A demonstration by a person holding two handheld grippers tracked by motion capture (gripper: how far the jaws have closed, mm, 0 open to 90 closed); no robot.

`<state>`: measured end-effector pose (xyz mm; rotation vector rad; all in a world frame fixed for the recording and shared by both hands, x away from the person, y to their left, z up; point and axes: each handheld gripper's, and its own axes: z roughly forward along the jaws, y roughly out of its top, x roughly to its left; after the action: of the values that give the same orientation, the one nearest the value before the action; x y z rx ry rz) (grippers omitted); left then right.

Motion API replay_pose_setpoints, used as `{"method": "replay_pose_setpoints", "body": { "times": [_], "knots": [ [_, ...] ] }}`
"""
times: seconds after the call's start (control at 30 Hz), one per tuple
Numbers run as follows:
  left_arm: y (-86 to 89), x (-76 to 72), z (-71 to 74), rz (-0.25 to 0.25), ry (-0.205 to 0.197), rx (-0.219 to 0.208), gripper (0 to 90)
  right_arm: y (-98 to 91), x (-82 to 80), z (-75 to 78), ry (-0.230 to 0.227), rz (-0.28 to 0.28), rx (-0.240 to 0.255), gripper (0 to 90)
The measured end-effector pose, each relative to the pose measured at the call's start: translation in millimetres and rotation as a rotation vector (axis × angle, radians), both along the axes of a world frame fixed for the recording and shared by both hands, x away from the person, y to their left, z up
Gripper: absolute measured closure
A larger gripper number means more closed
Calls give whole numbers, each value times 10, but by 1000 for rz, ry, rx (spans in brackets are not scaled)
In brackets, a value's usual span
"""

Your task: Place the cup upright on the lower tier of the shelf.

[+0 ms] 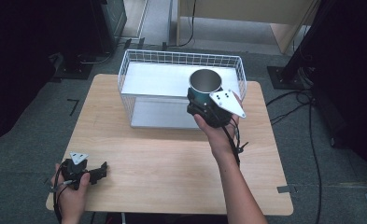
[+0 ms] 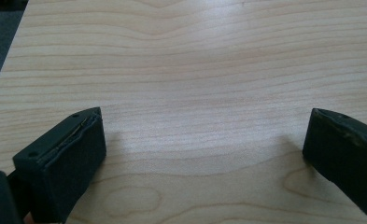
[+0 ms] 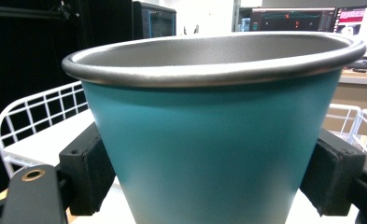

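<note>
A teal cup (image 1: 203, 87) with a bare metal rim and inside is held upright in the air over the front right part of the white wire basket (image 1: 139, 60). My right gripper (image 1: 201, 101) is shut on it, one black pad on each side of the cup (image 3: 209, 140) low on its wall. Down at the table's near left corner my left gripper (image 1: 98, 171) rests in the hand with its jaws wide apart. Between its two pads (image 2: 74, 158) lies only bare wood.
The wire basket stands at the back middle of the wooden table (image 1: 172, 158) and has a white shelf (image 1: 158, 77) inside. Dark stands and cables (image 1: 293, 100) sit on the floor at both sides.
</note>
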<state>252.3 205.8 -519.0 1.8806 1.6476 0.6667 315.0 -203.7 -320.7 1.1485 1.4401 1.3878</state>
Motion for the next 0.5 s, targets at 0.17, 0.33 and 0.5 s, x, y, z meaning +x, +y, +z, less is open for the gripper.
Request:
{"method": "replay_pose_setpoints", "body": {
  "times": [0.17,0.33,0.5],
  "knots": [
    [-1,0,-1,1,-1,-1,0,5,100,74,-12,-16,8,170],
    [0,0,0,0,0,-1,0,32,238,123,-10,-26,13,170],
    [-1,0,-1,1,-1,-1,0,64,342,155,-12,-31,0,170]
  ]
}}
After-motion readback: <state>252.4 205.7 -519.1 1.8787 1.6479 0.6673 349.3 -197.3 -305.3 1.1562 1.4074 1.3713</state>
